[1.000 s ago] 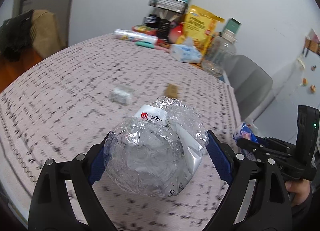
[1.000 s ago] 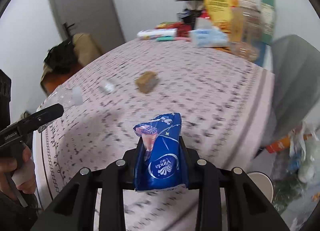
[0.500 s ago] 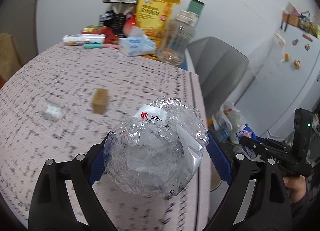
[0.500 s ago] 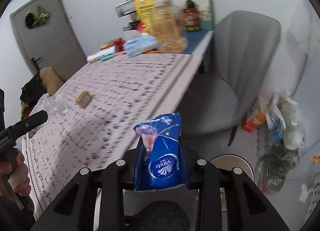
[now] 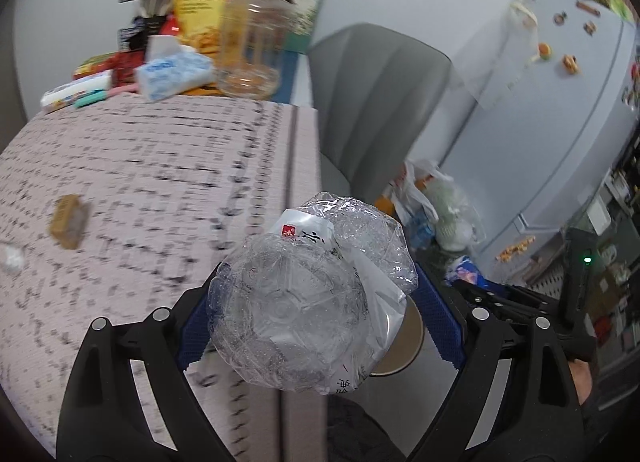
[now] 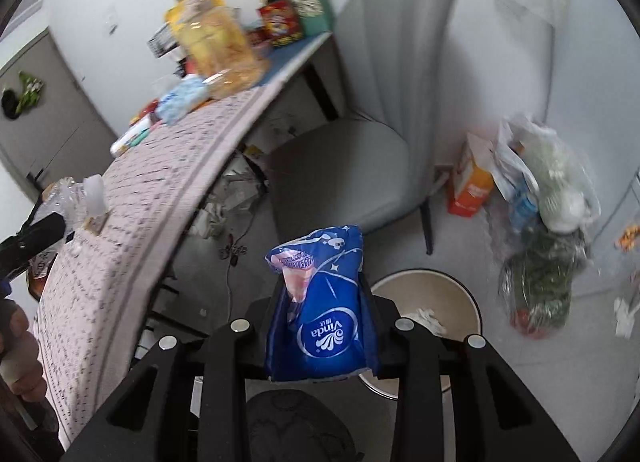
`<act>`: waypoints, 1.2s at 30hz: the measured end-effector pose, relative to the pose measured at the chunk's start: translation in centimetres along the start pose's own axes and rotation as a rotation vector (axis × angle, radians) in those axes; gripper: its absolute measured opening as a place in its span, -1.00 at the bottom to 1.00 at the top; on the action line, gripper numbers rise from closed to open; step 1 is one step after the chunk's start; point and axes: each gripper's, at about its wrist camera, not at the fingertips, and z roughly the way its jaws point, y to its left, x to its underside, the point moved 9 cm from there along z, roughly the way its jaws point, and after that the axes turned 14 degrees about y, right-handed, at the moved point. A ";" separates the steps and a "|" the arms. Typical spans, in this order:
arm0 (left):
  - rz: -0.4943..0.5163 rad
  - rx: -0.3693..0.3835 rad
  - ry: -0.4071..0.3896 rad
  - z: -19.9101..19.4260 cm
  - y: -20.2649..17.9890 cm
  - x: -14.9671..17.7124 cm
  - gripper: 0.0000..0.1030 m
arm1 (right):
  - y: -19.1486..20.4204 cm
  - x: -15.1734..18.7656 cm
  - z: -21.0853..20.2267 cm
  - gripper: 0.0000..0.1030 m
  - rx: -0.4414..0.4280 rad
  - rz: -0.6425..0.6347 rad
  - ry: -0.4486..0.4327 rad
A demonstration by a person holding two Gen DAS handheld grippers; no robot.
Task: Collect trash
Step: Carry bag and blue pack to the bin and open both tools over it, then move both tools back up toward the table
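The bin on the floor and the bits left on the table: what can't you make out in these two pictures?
- Bin: in the right wrist view the blue Vinda wrapper and right tongs cover its near side, so most of its contents stay hidden.
- Same bin, left wrist view: only a sliver shows behind the crushed plastic bottle in the left tongs.
- Small brown piece on the table: motion blur, unidentifiable.

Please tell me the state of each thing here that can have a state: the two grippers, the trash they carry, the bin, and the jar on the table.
left gripper: shut on the crushed plastic bottle
crushed plastic bottle: crumpled, held off the table
right gripper: shut on the blue Vinda wrapper
blue Vinda wrapper: looks empty, held upright
trash bin: open, some white paper inside
clear jar: upright, nearly empty
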 end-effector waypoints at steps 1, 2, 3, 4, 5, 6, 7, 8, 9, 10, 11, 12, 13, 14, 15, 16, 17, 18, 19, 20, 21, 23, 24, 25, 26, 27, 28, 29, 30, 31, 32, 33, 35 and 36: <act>0.009 0.002 0.008 0.5 -0.6 -0.1 0.70 | -0.7 0.2 0.3 -0.35 0.005 0.009 0.003; 0.023 0.004 0.023 1.3 -1.5 -0.3 0.70 | -1.5 0.2 0.8 -0.34 0.009 0.020 0.007; 0.030 0.007 0.033 1.9 -2.2 -0.4 0.70 | -2.0 0.2 1.2 -0.33 0.010 0.029 0.010; 0.039 0.009 0.043 2.5 -2.9 -0.5 0.70 | -2.0 0.2 1.2 -0.33 0.010 0.029 0.010; 0.050 0.010 0.053 3.2 -3.7 -0.6 0.70 | -3.0 0.3 1.8 -0.28 0.011 0.047 0.014; 0.057 0.009 0.060 3.6 -4.3 -0.6 0.70 | -3.7 0.3 2.3 -0.16 0.008 0.059 0.015; 0.067 0.007 0.070 4.2 -4.9 -0.7 0.70 | -4.2 0.2 2.7 -0.07 0.004 0.067 0.015; 0.074 0.007 0.080 4.8 -5.5 -0.6 0.70 | -5.0 0.2 3.4 0.25 -0.006 0.080 0.015; 0.079 0.007 0.087 5.3 -5.8 -0.6 0.70 | -5.4 0.2 3.9 0.43 -0.019 0.090 0.014; 0.087 0.006 0.097 5.8 -6.3 -0.6 0.70 | -5.9 0.2 4.3 0.45 -0.033 0.099 0.010; 0.093 0.004 0.103 6.2 -6.6 -0.5 0.70 | -6.4 0.2 4.8 0.45 -0.051 0.107 0.004; 0.100 0.002 0.113 6.8 -7.1 -0.4 0.70 | -6.8 0.2 5.1 0.47 -0.068 0.113 0.001; 0.104 0.001 0.122 7.3 -7.4 -0.3 0.70 | -7.3 0.3 5.4 0.48 -0.077 0.122 -0.004; 0.108 0.001 0.134 7.9 -7.7 -0.1 0.70 | -8.1 0.5 5.7 0.48 -0.070 0.140 -0.007; 0.111 0.001 0.142 8.3 -7.9 0.0 0.70 | -8.7 0.7 5.8 0.48 -0.068 0.153 -0.008; 0.114 0.002 0.154 8.9 -8.1 0.1 0.70 | -9.4 1.0 5.9 0.48 -0.074 0.169 -0.008; 0.117 0.003 0.161 9.2 -8.2 0.1 0.70 | -9.9 1.3 5.8 0.48 -0.077 0.182 -0.009; 0.123 0.005 0.172 9.8 -8.6 0.3 0.70 | -10.3 1.5 5.7 0.49 -0.077 0.189 -0.010; 0.129 0.006 0.181 10.3 -8.9 0.4 0.70 | -10.8 1.7 5.7 0.49 -0.075 0.197 -0.012; 0.138 0.008 0.192 10.9 -9.3 0.5 0.70 | -11.3 2.1 5.5 0.49 -0.074 0.206 -0.015; 0.142 0.011 0.198 11.3 -9.6 0.6 0.70 | -11.8 2.3 5.2 0.49 -0.072 0.212 -0.017; 0.150 0.028 0.215 12.2 -10.5 0.8 0.70 | -12.7 3.1 4.6 0.49 -0.066 0.227 -0.025; 0.155 0.043 0.229 12.9 -11.2 1.0 0.70 | -13.0 3.2 4.3 0.50 -0.064 0.234 -0.028; 0.158 0.051 0.236 13.3 -11.6 1.0 0.71 | -13.4 3.5 3.9 0.50 -0.062 0.243 -0.032; 0.163 0.065 0.245 13.8 -12.2 1.2 0.71 | -13.9 4.0 3.4 0.50 -0.060 0.257 -0.038; 0.164 0.082 0.252 14.3 -12.8 1.2 0.73 | -14.3 4.2 3.1 0.50 -0.058 0.265 -0.041; 0.162 0.098 0.257 14.7 -13.1 1.3 0.87 | -14.8 4.7 2.5 0.52 -0.050 0.278 -0.048; 0.155 0.121 0.264 15.2 -13.6 1.3 0.88 | -15.2 5.1 2.1 0.55 -0.043 0.291 -0.055; 0.150 0.127 0.269 15.5 -13.8 1.4 0.88 | -15.6 5.4 1.8 0.56 -0.040 0.300 -0.058; 0.145 0.135 0.277 15.8 -13.9 1.4 0.88 | -15.9 5.7 1.5 0.56 -0.040 0.310 -0.061; 0.138 0.147 0.279 15.9 -13.9 1.4 0.88 | -16.1 6.2 1.1 0.56 -0.040 0.318 -0.063; 0.133 0.156 0.278 15.8 -13.9 1.4 0.88 | -16.2 6.4 0.9 0.56 -0.039 0.321 -0.065; 0.127 0.164 0.268 15.2 -13.6 1.3 0.88 | -16.3 6.7 0.4 0.56 -0.034 0.321 -0.068; 0.129 0.158 0.262 14.9 -13.3 1.3 0.88 | -16.2 6.8 0.2 0.56 -0.033 0.321 -0.068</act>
